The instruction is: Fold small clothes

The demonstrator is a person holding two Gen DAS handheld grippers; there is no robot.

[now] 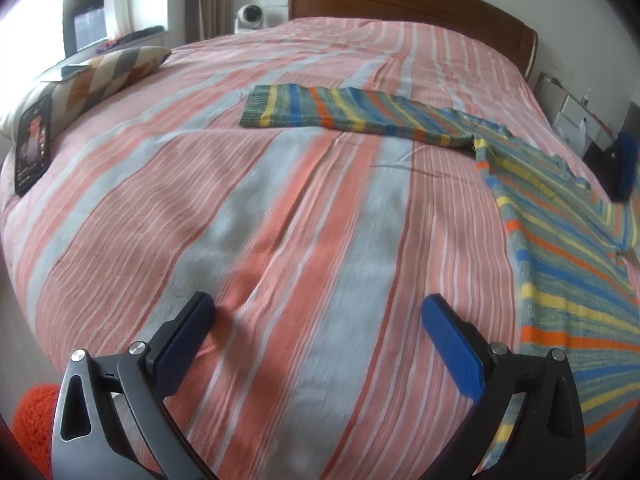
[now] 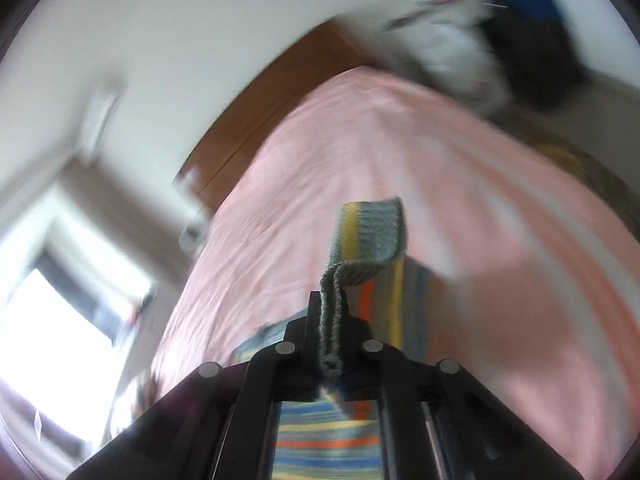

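Pink-striped bedspread (image 1: 280, 208) carries a soft, limp striped knit sweater (image 1: 568, 280), one sleeve spread out. Right gripper (image 2: 330, 320) pinches its ribbed cuff, a firm handhold; left gripper (image 1: 318, 322) hovers with jaws apart.

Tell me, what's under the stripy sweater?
Under the sweater lies the pink striped bedspread. The part beneath the knit is covered, so anything there stays hidden. The right gripper pinches one cuff.

Both wrist views face the headboard (image 1: 412, 4) over the bedspread (image 1: 280, 200); the right, tilted, sits closer.
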